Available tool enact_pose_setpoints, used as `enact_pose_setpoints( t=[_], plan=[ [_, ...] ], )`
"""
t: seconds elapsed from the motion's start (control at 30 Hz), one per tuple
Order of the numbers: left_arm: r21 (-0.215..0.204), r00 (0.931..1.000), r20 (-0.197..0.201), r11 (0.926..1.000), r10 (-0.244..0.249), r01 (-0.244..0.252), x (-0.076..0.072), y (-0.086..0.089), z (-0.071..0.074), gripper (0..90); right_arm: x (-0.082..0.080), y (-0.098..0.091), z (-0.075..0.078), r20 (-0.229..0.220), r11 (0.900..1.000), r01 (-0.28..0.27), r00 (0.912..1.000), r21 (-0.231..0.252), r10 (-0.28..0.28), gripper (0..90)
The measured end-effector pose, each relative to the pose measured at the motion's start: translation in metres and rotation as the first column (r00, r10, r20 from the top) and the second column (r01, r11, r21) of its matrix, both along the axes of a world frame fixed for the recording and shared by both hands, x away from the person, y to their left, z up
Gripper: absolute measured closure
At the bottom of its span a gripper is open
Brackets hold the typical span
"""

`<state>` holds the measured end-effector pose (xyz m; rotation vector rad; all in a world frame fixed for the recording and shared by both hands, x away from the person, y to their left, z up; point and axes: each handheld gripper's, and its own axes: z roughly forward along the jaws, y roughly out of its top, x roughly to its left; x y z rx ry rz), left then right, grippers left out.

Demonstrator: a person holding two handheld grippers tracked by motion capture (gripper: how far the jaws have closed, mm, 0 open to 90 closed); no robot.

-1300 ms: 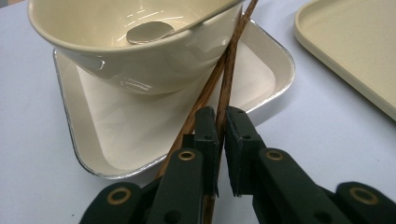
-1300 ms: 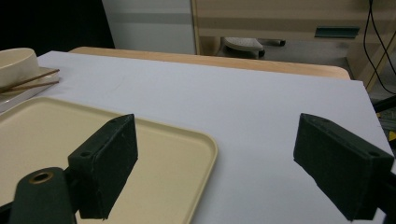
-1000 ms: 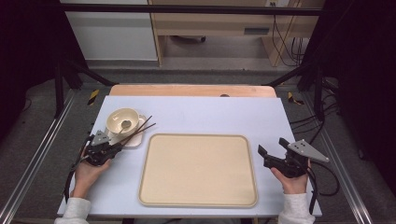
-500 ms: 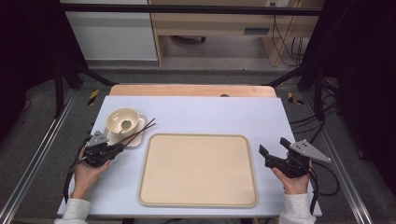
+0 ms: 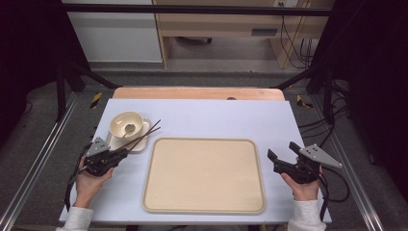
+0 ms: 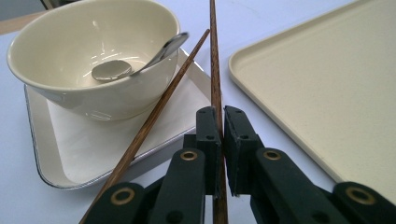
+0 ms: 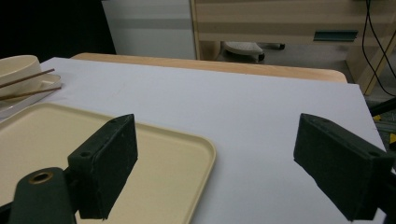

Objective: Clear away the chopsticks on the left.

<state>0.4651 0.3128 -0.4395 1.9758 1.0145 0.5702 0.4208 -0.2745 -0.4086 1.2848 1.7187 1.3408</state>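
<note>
1. Since a second ago the left gripper (image 5: 115, 155) has shifted a little toward the near left edge of the table, taking the chopsticks (image 5: 140, 137) with it; their tips now reach less far past the bowl (image 5: 125, 124)
2. The left gripper is clamped on one chopstick (image 6: 215, 74), which runs straight up between the two black jaws in the left gripper view; the pads press on it from both sides
3. The second chopstick (image 6: 154, 112) lies slanted to the left of the jaws, crossing over the edge of the small square plate (image 6: 70, 154); whether the jaws hold it too cannot be told
4. The cream bowl stands on that plate, with a metal spoon (image 6: 121, 67) resting inside it
5. The large beige tray (image 5: 204, 175) lies in the middle of the white table (image 5: 216, 118), just beside the plate
6. The right gripper (image 5: 284, 156) is held at the tray's right side, jaws wide apart with nothing between them, in the person's right hand (image 5: 303, 187)
</note>
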Motion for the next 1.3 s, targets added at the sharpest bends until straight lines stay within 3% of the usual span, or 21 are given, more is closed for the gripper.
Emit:
enact_pose_setpoints(
  t=[0.13, 0.3, 0.67, 0.87, 1.03, 1.3],
  plan=[
    [-0.018, 0.9999, 0.013, 0.9998, 0.010, -0.010, -0.009, -0.003, 0.003, 85.1, 0.000, 0.000, 0.000, 0.001, 1.0000, -0.001, 1.0000, -0.006, 0.001, 13.3],
    [0.003, 0.9998, 0.015, 1.0000, 0.009, -0.009, -0.017, -0.011, 0.005, 85.1, 0.000, 0.001, 0.000, -0.010, 1.0000, 0.001, 1.0000, -0.009, -0.001, 11.8],
    [-0.013, 0.9994, 0.033, 0.9999, 0.006, -0.006, -0.029, -0.029, 0.014, 85.1, 0.001, 0.001, -0.001, -0.016, 0.9999, 0.013, 0.9998, -0.009, -0.013, 9.3],
    [-0.014, 0.9981, 0.061, 0.9999, 0.010, -0.009, -0.038, -0.042, 0.021, 85.1, 0.001, 0.002, -0.001, -0.018, 0.9997, 0.014, 0.9997, -0.020, -0.014, 9.0],
    [-0.033, 0.9973, 0.067, 0.9990, 0.031, -0.029, -0.043, -0.050, 0.024, 85.1, 0.001, 0.002, -0.002, -0.023, 0.9996, 0.015, 0.9996, -0.024, -0.015, 8.9],
    [-0.024, 0.9951, 0.065, 0.9970, 0.075, -0.073, -0.050, -0.064, 0.026, 85.1, 0.002, 0.005, -0.002, -0.021, 0.9995, 0.013, 0.9997, -0.030, -0.014, 8.5]
  ],
)
